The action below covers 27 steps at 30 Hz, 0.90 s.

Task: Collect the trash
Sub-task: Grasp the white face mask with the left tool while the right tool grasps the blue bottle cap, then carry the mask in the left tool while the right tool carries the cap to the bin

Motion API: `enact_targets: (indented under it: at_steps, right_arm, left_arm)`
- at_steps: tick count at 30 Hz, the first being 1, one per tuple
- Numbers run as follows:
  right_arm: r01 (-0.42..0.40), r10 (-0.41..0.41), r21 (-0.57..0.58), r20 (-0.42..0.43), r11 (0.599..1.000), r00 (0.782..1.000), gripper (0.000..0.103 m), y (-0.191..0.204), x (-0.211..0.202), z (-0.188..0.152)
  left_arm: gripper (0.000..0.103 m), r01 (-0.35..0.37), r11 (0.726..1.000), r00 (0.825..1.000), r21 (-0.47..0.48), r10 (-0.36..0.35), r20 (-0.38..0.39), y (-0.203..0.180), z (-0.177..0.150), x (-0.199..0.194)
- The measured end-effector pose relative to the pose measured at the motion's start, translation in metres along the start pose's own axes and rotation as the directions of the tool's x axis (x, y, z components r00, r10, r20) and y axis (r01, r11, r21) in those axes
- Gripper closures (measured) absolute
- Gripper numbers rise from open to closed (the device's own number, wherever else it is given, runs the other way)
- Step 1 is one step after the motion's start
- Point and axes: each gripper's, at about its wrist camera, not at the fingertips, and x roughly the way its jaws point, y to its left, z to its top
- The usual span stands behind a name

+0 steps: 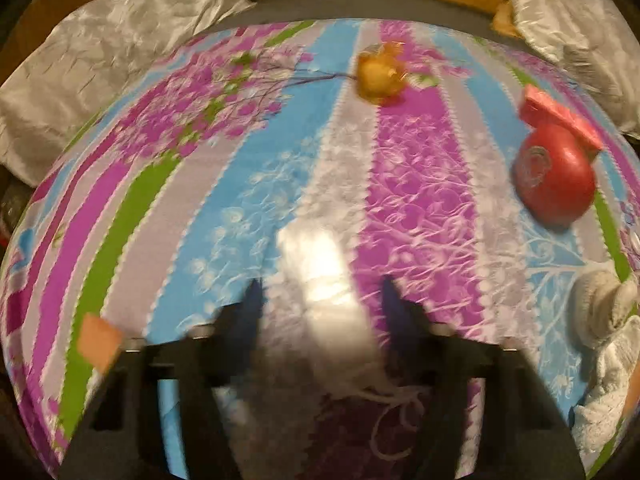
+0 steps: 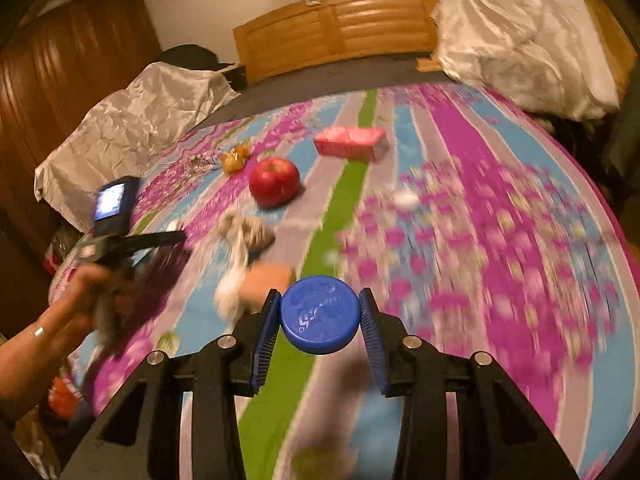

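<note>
While pinched nearest the lens, blue bottle cap (image 2: pixel 320 314): sat at lower centre, printed face up, squeezed across its rim, probably to stop it rolling free.
Right gripper (image 2: pixel 320 293): closed on that cap, blue pads against both edges, apparently held clear of the striped bedspread (image 2: pixel 500 240).
Left gripper (image 1: pixel 322 284): pointed down at lower centre of its own view, pale shiny scrap (image 1: pixel 328 320) between the fingers; too blurred to tell whether pressed or merely straddled.
Left of centre: crumpled grey-white wad (image 2: pixel 248 228), not yet collected.
Further up: red apple (image 2: pixel 275 182), amber wrapper (image 2: pixel 236 158) and pink packet (image 2: pixel 350 142), lying apart; wrapper likely trash, apple likely not.
Farthest: wooden headboard (image 2: pixel 336 20), top centre.
</note>
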Motion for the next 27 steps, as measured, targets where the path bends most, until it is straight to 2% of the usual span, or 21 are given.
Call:
enact_targets:
  at_steps: [4, 7, 11, 15, 19, 23, 27]
  right_arm:
    - [0.012, -0.012, 0.053, -0.009, 0.999, 1.000, 0.062, -0.005, -0.031, -0.032]
    - [0.001, -0.001, 0.071, 0.000, 0.997, 1.000, 0.062, 0.001, -0.047, -0.048]
    - [-0.020, 0.020, 0.018, -0.002, 1.000, 1.000, 0.062, 0.023, -0.058, -0.059]
    - [-0.056, 0.056, -0.039, -0.012, 0.998, 0.998, 0.062, 0.052, -0.069, -0.073]
    - [-0.081, 0.080, -0.051, -0.026, 0.995, 0.996, 0.062, 0.069, -0.083, -0.090]
    - [-0.065, 0.064, -0.048, -0.022, 0.997, 0.998, 0.062, 0.073, -0.103, -0.110]
    - [-0.001, 0.001, -0.025, 0.022, 1.000, 1.000, 0.062, 0.061, -0.137, -0.122]
  left_arm:
    - [0.078, 0.034, 0.998, 0.998, -0.052, -0.032, 0.047, 0.012, -0.018, -0.029]
    - [0.078, 0.042, 0.997, 0.994, -0.071, -0.035, 0.099, 0.022, -0.048, -0.066]
    - [0.078, 0.043, 0.998, 0.992, -0.042, -0.037, 0.121, 0.026, -0.101, -0.114]
    - [0.078, 0.033, 0.998, 0.989, 0.055, -0.041, 0.143, 0.012, -0.140, -0.147]
    - [0.078, 0.083, 0.984, 0.980, 0.155, -0.108, 0.165, -0.010, -0.170, -0.181]
    - [0.078, 0.148, 0.952, 0.964, 0.268, -0.199, 0.177, -0.042, -0.190, -0.206]
    - [0.078, 0.193, 0.909, 0.942, 0.369, -0.276, 0.188, -0.075, -0.203, -0.223]
